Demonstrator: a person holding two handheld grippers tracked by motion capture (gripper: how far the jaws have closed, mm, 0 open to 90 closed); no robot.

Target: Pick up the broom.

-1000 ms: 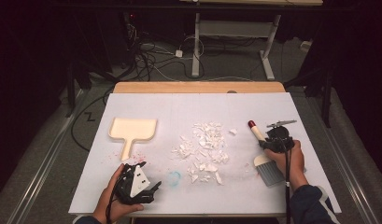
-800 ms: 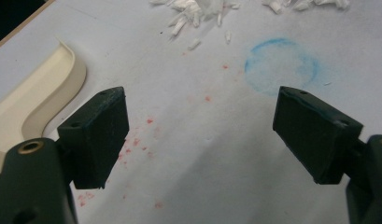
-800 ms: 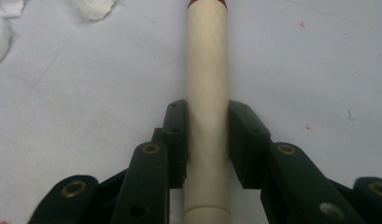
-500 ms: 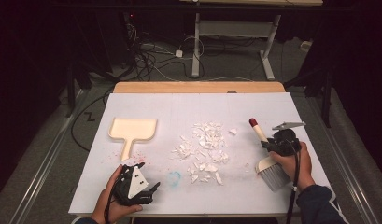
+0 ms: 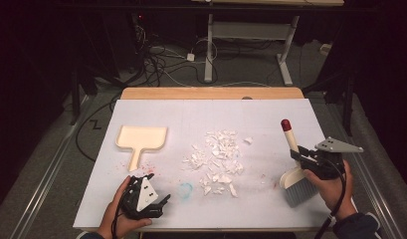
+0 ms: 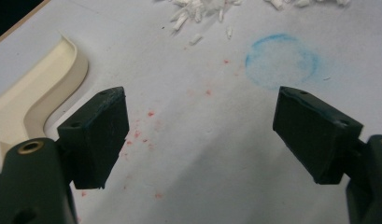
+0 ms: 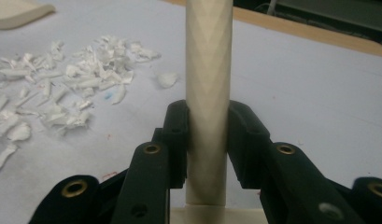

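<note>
A hand brush (image 5: 294, 169) with a cream handle, a red tip and grey bristles is lifted at the right of the white sheet. My right gripper (image 5: 301, 156) is shut on its handle (image 7: 208, 88), the pads pressing it from both sides. A pile of white scraps (image 5: 218, 160) lies in the middle of the sheet, left of the brush, and appears again as scraps (image 7: 62, 93) in the right gripper view. A cream dustpan (image 5: 140, 140) lies flat at the left. My left gripper (image 5: 158, 205) rests open near the front edge, nothing between its pads (image 6: 96, 135), the dustpan (image 6: 34, 98) just left of it.
A faint blue ring (image 6: 281, 60) and small red specks (image 6: 146, 130) mark the sheet ahead of the left gripper. The wooden table edge (image 5: 211, 93) runs along the back. Cables and a desk frame (image 5: 251, 40) stand on the floor beyond.
My right gripper has carried the brush to the right and upward, away from the scrap pile. The left gripper has stayed where it was.
</note>
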